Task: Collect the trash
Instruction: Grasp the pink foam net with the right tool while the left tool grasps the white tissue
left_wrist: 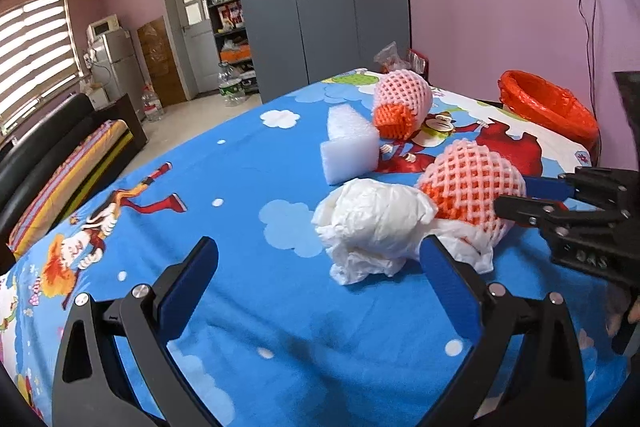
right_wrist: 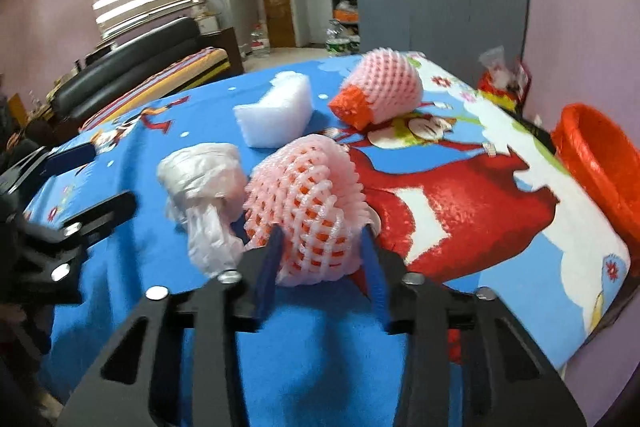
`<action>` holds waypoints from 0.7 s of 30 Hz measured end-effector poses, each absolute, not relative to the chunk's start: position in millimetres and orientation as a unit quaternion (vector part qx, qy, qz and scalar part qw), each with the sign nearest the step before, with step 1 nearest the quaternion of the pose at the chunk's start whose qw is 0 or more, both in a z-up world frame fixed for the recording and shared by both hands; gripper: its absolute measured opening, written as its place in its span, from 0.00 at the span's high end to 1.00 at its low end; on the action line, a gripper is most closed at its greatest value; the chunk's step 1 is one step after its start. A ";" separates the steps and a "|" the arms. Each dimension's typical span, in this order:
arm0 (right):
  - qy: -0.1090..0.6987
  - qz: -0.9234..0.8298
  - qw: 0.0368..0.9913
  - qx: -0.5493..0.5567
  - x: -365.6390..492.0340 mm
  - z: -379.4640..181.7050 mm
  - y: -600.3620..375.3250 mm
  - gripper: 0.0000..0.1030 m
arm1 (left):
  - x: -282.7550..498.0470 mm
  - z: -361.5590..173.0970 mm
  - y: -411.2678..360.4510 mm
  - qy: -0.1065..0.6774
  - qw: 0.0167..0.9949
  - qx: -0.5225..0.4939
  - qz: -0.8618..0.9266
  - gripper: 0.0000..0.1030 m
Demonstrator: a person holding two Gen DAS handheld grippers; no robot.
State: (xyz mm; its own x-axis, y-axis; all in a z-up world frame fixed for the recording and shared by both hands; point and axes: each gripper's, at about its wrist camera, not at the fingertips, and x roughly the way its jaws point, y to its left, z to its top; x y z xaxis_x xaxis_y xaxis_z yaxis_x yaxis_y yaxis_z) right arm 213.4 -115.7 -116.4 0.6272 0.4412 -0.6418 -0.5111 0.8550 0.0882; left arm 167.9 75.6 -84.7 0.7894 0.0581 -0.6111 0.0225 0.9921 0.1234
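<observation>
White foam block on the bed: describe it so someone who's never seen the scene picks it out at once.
On the blue cartoon bedsheet, look towards the far end, on the side away from the orange-lined bin. The white foam block sits there beside a pink foam fruit net. It is the only flat-faced, solid white piece; the crumpled white plastic bag is soft, and both nets are pink mesh.

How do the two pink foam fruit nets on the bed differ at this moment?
The near foam net sits between the right gripper fingers, which close on it; the far foam net lies untouched. The near foam net touches the crumpled white bag; the far foam net lies apart, beside the white foam block. The near one's mesh is stretched open, showing orange through; the far one's looks tighter, orange only at its end. Both are pink over orange.
</observation>
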 end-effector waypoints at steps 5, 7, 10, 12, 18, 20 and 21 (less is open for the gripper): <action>0.317 0.248 0.914 -0.057 201.1 -105.6 -132.9 0.75 | 185.2 -84.3 63.6 0.327 0.943 0.056 -0.006 0.05; 0.314 0.237 0.918 -0.051 198.2 -102.6 -143.0 0.76 | 193.1 -86.5 59.1 0.331 0.942 0.054 -0.007 0.05; 0.311 0.226 0.922 -0.044 195.4 -98.4 -155.9 0.76 | 206.6 -94.1 52.9 0.338 0.940 0.051 -0.001 0.06; 0.309 0.222 0.924 -0.040 193.8 -96.5 -161.1 0.76 | 214.2 -100.9 51.3 0.348 0.936 0.048 -0.001 0.12; 0.306 0.218 0.926 -0.032 190.3 -94.6 -169.5 0.76 | 218.2 -116.0 43.6 0.370 0.927 0.051 -0.024 0.48; 0.305 0.219 0.926 -0.030 189.4 -94.7 -169.6 0.76 | 211.6 -113.7 40.5 0.366 0.928 0.058 -0.037 0.53; 0.305 0.219 0.926 -0.030 188.3 -95.0 -168.5 0.76 | 208.1 -113.0 39.3 0.364 0.928 0.062 -0.039 0.54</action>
